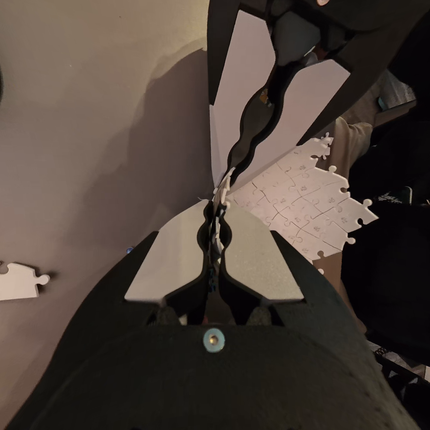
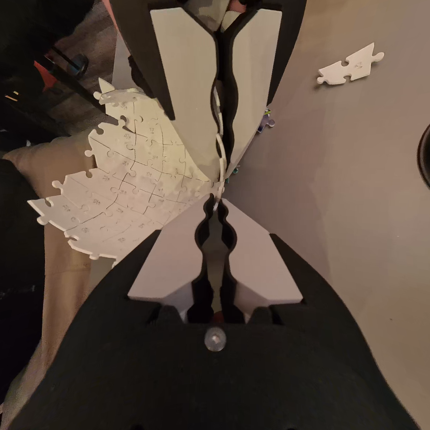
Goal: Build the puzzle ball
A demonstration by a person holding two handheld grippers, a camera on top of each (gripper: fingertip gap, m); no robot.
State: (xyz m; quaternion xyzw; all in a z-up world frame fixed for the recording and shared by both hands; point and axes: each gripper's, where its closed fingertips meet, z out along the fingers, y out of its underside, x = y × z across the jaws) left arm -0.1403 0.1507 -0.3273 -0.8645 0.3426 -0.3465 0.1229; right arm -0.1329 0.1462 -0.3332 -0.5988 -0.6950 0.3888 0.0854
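The partly built puzzle ball (image 2: 130, 186) is a curved white shell of several joined pieces, inner face showing, held in the air between both grippers. It also shows in the left wrist view (image 1: 314, 204). My left gripper (image 1: 213, 206) is shut on the shell's rim, which runs edge-on between its fingers. My right gripper (image 2: 215, 203) is shut on the same rim from the opposite side, tip to tip with the left gripper (image 2: 223, 172). In the left wrist view the right gripper (image 1: 224, 183) comes down from the top, pinching a white rim piece.
A grey table (image 2: 325, 209) lies below. Two joined white pieces (image 2: 349, 67) lie on it; a white piece (image 1: 21, 281) lies at the left wrist view's left edge. A small coloured piece (image 2: 266, 123) lies behind the left gripper. A dark round object (image 2: 425, 153) is at the right edge. Left and right tips are no more than a few centimetres apart.
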